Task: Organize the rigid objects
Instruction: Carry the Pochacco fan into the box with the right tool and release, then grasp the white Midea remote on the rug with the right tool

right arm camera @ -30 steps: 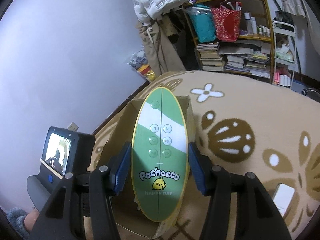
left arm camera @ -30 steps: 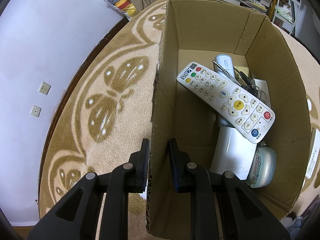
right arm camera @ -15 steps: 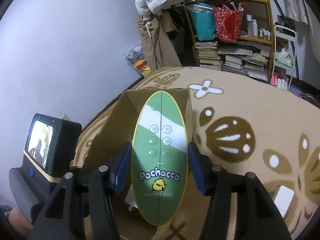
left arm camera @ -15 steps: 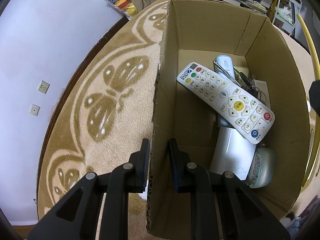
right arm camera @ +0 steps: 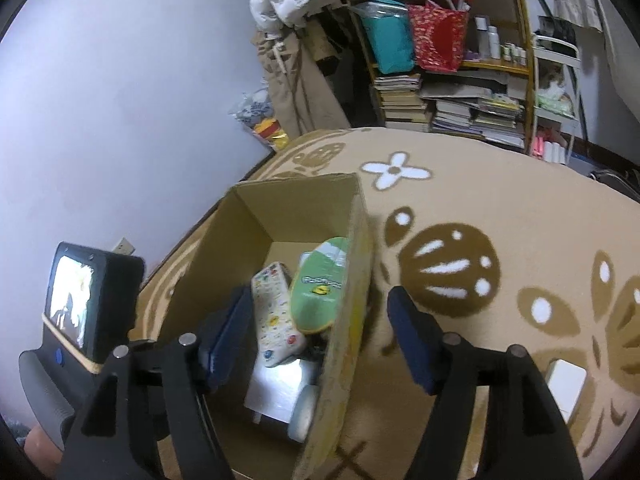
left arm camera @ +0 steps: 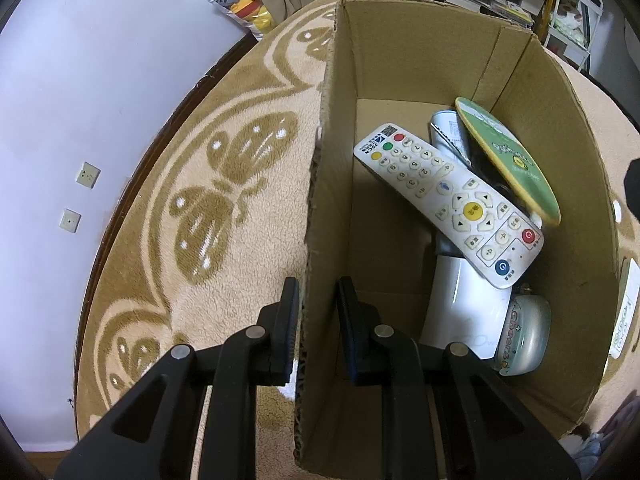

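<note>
The left gripper is clamping the cardboard box wall at lower centre; the right gripper jaws are opening, empty, above the green oval speaker.

I note dim, even indoor light; soft shadows inside box; strong fisheye bending, dark corners; right view slightly blurred near box wall.

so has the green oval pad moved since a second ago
Yes. The green oval pad has dropped from between the right gripper's opening fingers into the cardboard box, beside the white remote.
</note>
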`<state>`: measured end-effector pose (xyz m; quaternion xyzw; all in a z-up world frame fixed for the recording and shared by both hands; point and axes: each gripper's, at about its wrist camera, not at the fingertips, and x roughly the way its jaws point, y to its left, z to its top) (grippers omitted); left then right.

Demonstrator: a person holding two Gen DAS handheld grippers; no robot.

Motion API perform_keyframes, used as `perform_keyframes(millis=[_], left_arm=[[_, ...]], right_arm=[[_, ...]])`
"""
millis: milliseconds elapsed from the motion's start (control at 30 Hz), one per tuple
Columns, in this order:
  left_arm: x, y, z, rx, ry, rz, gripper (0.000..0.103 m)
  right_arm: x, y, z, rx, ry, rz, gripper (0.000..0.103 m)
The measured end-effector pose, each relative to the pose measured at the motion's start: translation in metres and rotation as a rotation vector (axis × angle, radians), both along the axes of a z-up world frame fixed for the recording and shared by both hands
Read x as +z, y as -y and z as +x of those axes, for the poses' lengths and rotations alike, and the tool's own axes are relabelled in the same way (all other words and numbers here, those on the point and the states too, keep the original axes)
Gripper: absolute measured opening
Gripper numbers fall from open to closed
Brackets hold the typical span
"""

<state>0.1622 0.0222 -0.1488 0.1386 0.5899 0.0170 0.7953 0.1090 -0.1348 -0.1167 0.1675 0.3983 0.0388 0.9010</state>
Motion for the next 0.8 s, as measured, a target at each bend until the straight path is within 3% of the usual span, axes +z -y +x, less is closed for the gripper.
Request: perform_keyframes(millis=[100,333,800], left_arm=[[0.0,0.0,0.0,0.0,0.0,0.0,0.02],[0.0,0.0,0.0,-0.001,0.0,0.001,0.02],[0.0,0.0,0.0,-0.003,0.0,0.005,0.02]], right_arm=[[-0.001,0.01,0.0,-0.033,-0.019,-0.01,0.088],[-0.009,0.042,-0.001,-0.135,-0.082,-0.044,0.097],[-0.041,0.083,-0.025,-0.23,-0.257,-0.141,0.097]])
